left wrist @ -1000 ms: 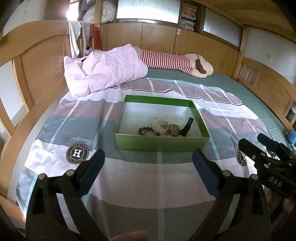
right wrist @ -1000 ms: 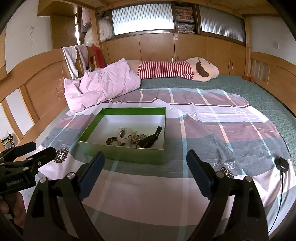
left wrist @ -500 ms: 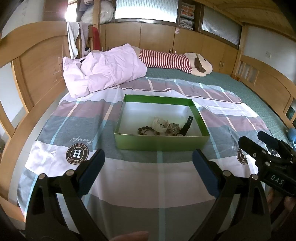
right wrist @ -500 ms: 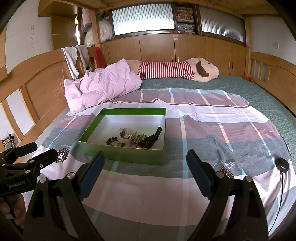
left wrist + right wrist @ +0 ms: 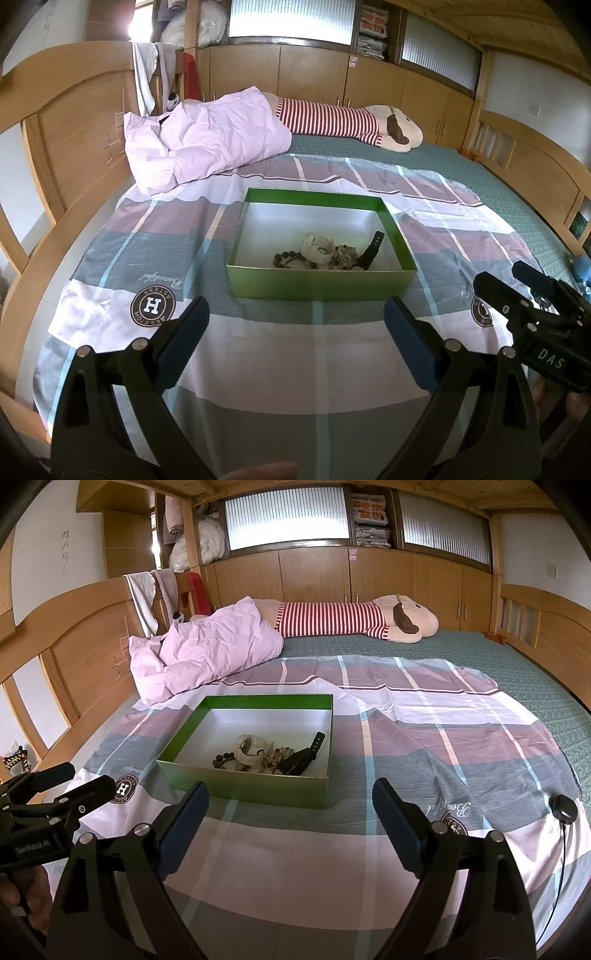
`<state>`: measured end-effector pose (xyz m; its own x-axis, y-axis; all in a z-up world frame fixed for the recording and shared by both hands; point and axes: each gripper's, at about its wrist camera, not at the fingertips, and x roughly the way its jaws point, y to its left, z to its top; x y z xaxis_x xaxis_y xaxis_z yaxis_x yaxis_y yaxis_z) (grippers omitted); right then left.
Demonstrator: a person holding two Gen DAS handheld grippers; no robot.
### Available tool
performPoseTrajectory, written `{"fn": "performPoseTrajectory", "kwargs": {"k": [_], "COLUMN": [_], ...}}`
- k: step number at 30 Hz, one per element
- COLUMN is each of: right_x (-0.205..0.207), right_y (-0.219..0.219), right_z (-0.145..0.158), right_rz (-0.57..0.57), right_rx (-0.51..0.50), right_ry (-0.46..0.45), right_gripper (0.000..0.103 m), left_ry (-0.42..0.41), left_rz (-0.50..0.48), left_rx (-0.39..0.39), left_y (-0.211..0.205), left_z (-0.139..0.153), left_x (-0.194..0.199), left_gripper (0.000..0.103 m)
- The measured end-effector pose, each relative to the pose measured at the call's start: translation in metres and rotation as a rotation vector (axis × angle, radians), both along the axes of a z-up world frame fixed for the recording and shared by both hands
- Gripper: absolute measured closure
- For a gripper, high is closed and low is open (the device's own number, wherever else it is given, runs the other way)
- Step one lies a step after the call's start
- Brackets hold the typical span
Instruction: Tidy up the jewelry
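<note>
A green box (image 5: 317, 283) with a white inside sits on the striped sheet. A tangle of jewelry (image 5: 325, 253) lies at its near side: a white bangle, dark bead strands and a black strap. The box (image 5: 255, 788) and jewelry (image 5: 269, 755) also show in the right wrist view. My left gripper (image 5: 295, 328) is open and empty, hovering just short of the box's near wall. My right gripper (image 5: 290, 808) is open and empty, near the box's near right corner. Each gripper shows at the edge of the other's view.
A pink quilt (image 5: 207, 144) and a striped plush toy (image 5: 343, 122) lie at the far end of the bed. Wooden bed rails (image 5: 74, 122) run along both sides. A small black round device on a cable (image 5: 563, 808) lies on the sheet at the right.
Both views have shifted only slightly. The grippers stay open and the box and jewelry have not moved.
</note>
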<state>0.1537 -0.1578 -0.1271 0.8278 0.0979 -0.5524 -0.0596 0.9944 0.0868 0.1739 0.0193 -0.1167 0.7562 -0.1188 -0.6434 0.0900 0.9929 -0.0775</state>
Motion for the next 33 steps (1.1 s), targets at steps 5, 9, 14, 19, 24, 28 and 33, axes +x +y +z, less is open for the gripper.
{"fn": "performPoseTrajectory", "kwargs": {"k": [5, 9, 14, 19, 24, 28, 33], "right_x": [-0.0001, -0.0003, -0.0002, -0.0011, -0.0011, -0.0011, -0.0011], "right_y": [0.0006, 0.0002, 0.0004, 0.0025, 0.0028, 0.003, 0.0029], "right_z": [0.0001, -0.0004, -0.0006, 0.0013, 0.0008, 0.0009, 0.0002], "right_rz": [0.0, 0.0, -0.001, 0.002, 0.001, 0.002, 0.001], "right_rx": [0.0, 0.001, 0.0, 0.0, 0.001, 0.001, 0.001], "right_ry": [-0.001, 0.0, -0.001, -0.001, 0.0, 0.0, 0.0], "right_gripper": [0.015, 0.015, 0.015, 0.015, 0.015, 0.015, 0.015], "left_ry": [0.001, 0.001, -0.001, 0.002, 0.002, -0.004, 0.008], "left_rz": [-0.001, -0.003, -0.005, -0.007, -0.01, -0.003, -0.012], "left_rx": [0.001, 0.001, 0.003, 0.002, 0.003, 0.006, 0.003], "left_y": [-0.0005, -0.0013, -0.0026, -0.0033, -0.0039, -0.0044, -0.0037], "left_z": [-0.0002, -0.0001, -0.0002, -0.0004, -0.0005, -0.0026, -0.0059], "left_x": [0.0, -0.0011, -0.0017, -0.0022, -0.0028, -0.004, -0.0041], "left_gripper": [0.008, 0.008, 0.008, 0.008, 0.008, 0.008, 0.008]}}
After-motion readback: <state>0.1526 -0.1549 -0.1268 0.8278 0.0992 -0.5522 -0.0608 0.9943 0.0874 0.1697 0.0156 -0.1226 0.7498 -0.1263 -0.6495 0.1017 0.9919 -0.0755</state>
